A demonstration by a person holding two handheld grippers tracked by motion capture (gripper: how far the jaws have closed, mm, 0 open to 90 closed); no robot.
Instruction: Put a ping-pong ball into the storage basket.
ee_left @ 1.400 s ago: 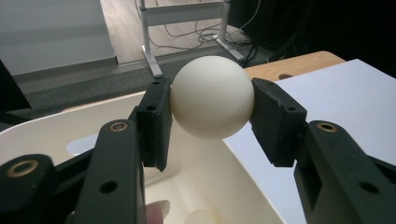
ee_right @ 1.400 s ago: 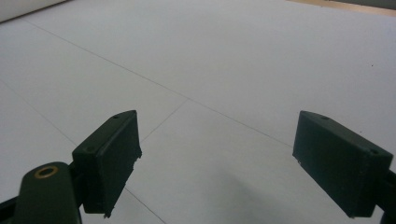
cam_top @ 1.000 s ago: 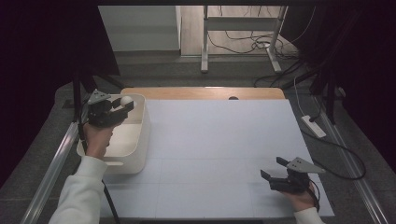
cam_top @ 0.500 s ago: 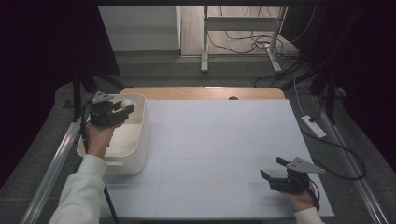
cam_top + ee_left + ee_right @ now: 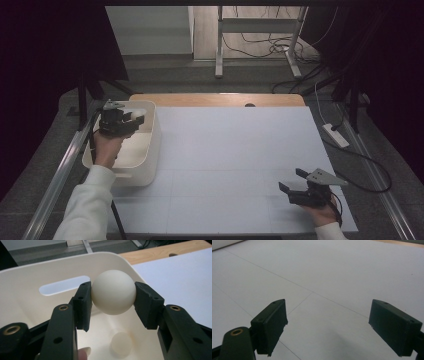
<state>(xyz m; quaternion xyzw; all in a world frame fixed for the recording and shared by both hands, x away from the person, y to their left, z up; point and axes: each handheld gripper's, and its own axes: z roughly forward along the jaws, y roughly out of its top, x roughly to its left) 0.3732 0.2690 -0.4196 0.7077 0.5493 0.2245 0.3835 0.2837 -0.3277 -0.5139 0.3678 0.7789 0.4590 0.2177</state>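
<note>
A smooth white ball [image 5: 113, 292] is pinched between the black pads of my left gripper [image 5: 135, 119], which is shut on it. It hangs over the inside of a white plastic bin [image 5: 154, 142] at the table's left edge. A second white ball [image 5: 121, 343] lies on the bin's floor beneath the held one. My right gripper [image 5: 291, 180] rests low near the front right of the white table sheet [image 5: 235, 145]. Its jaws stand wide open, and the right gripper view [image 5: 328, 322] has just bare sheet between them.
The bin's far wall has a slot handle [image 5: 63, 285]. A strip of wooden tabletop [image 5: 220, 99] runs along the far edge. A white power strip [image 5: 336, 135] and cables lie on the floor to the right. A metal rail [image 5: 60, 175] borders the left side.
</note>
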